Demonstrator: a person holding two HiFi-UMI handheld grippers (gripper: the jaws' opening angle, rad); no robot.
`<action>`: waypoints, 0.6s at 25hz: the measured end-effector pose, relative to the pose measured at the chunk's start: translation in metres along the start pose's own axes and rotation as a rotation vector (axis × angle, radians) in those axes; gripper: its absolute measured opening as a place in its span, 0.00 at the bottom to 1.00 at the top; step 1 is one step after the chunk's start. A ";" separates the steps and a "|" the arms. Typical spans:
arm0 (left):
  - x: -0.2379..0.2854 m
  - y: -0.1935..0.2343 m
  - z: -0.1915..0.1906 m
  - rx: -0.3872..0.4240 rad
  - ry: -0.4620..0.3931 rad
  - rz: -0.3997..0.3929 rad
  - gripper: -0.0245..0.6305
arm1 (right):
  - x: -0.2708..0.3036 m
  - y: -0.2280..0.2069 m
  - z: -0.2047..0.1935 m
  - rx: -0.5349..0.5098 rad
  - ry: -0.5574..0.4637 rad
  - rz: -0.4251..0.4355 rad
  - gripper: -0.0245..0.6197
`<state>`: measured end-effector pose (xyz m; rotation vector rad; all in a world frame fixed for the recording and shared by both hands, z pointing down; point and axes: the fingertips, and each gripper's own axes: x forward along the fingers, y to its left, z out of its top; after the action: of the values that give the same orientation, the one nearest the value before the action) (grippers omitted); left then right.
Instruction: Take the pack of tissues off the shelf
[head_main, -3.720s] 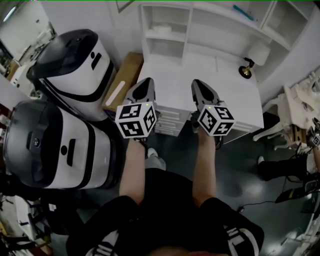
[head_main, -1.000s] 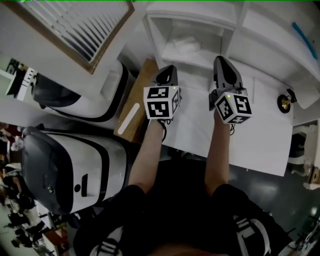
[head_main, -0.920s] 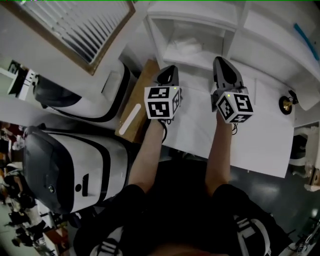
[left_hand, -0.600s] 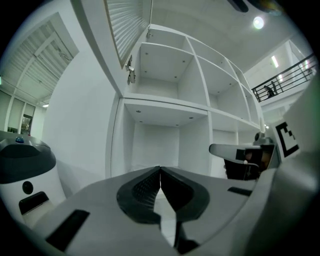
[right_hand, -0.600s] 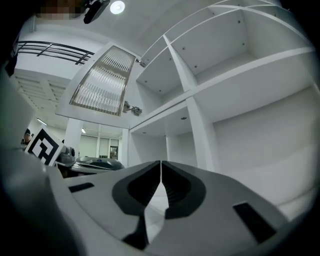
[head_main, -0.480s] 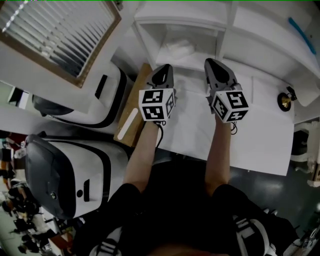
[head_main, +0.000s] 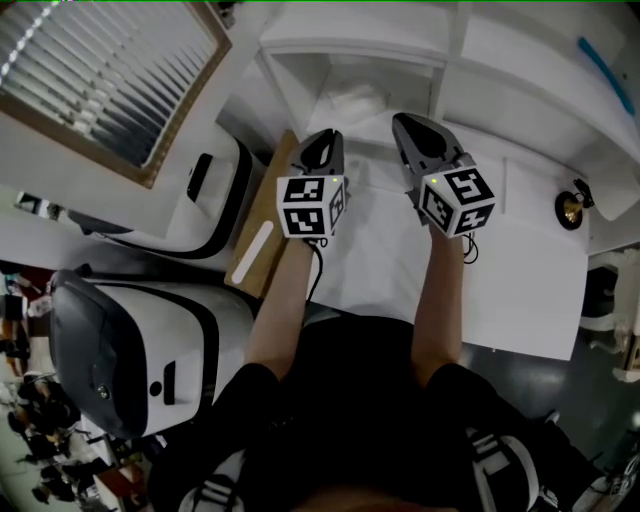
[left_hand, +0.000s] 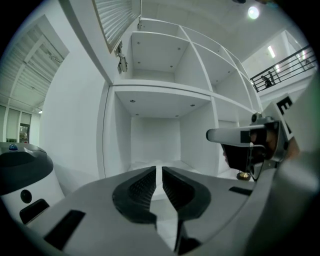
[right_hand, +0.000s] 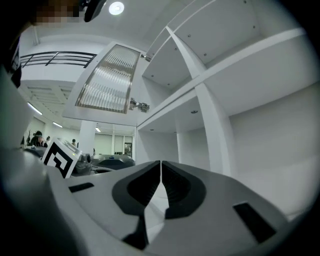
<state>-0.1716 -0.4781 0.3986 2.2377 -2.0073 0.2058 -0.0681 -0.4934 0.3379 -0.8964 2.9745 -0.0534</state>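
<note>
The pack of tissues (head_main: 350, 100) is a pale, crumpled white bundle on the floor of a cubby in the white shelf unit (head_main: 452, 45). My left gripper (head_main: 322, 141) is shut and empty, its tip just short of the cubby's front edge, below and left of the pack. The same cubby (left_hand: 155, 142) lies straight beyond the left gripper (left_hand: 159, 170) in its own view. My right gripper (head_main: 408, 123) is also shut and empty, angled left toward the cubby's right side. In the right gripper view the closed jaws of the right gripper (right_hand: 160, 168) face the shelf dividers.
A white desk top (head_main: 520, 260) extends below the shelf. Two large white-and-black machines (head_main: 130, 330) (head_main: 195, 200) stand at left beside a cardboard box (head_main: 262, 225). A louvred framed panel (head_main: 110, 70) hangs at upper left. A small brass object (head_main: 570, 208) sits at the right.
Both grippers have advanced from in front of the desk toward the shelf cubby. In the last half second the right gripper's tip swung left toward the pack. Both stayed shut.
</note>
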 end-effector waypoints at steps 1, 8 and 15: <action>0.003 0.000 -0.001 0.000 0.006 -0.005 0.10 | 0.004 -0.001 -0.002 0.022 0.011 0.014 0.08; 0.033 0.007 -0.011 0.038 0.083 0.003 0.15 | 0.023 -0.002 -0.010 0.058 0.038 0.106 0.08; 0.057 0.012 -0.023 0.050 0.180 0.031 0.16 | 0.035 -0.003 -0.009 0.087 0.007 0.109 0.08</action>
<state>-0.1775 -0.5308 0.4320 2.1325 -1.9633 0.4484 -0.0958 -0.5148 0.3467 -0.7256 2.9951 -0.1824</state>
